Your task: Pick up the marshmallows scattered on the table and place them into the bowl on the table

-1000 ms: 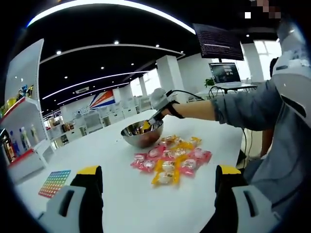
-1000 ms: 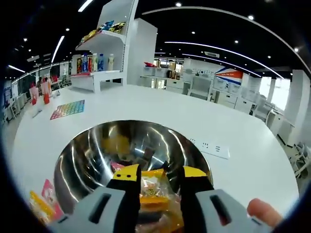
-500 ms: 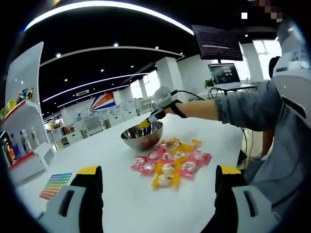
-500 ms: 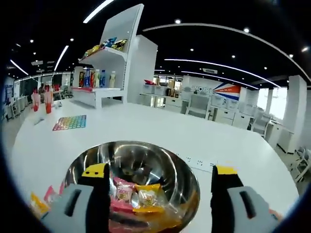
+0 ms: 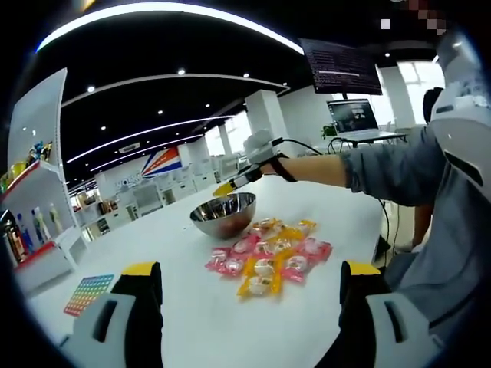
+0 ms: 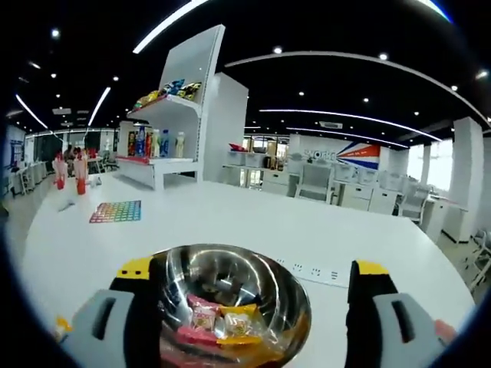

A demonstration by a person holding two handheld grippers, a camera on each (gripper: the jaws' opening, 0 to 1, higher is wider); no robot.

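Right claw (image 6: 249, 307) spread wide, empty, above the upright bowl (image 6: 230, 295) holding wrapped marshmallows (image 6: 219, 322). Left claw (image 5: 249, 303) spread, facing the scattered marshmallow pile (image 5: 268, 257) on the desk (image 5: 192, 307).

Left tool (image 5: 245, 287): jaws spread wide, nothing between them, yellow tips rising at 7 and 5 o'clock of the left gripper view. Right tool (image 6: 253, 280): jaws likewise wide apart and empty in the right gripper view. In the left gripper view the right tool (image 5: 238, 181) appears at 12 o'clock, carried on the person's outstretched grey-sleeved arm (image 5: 383, 170) entering from 3 o'clock.
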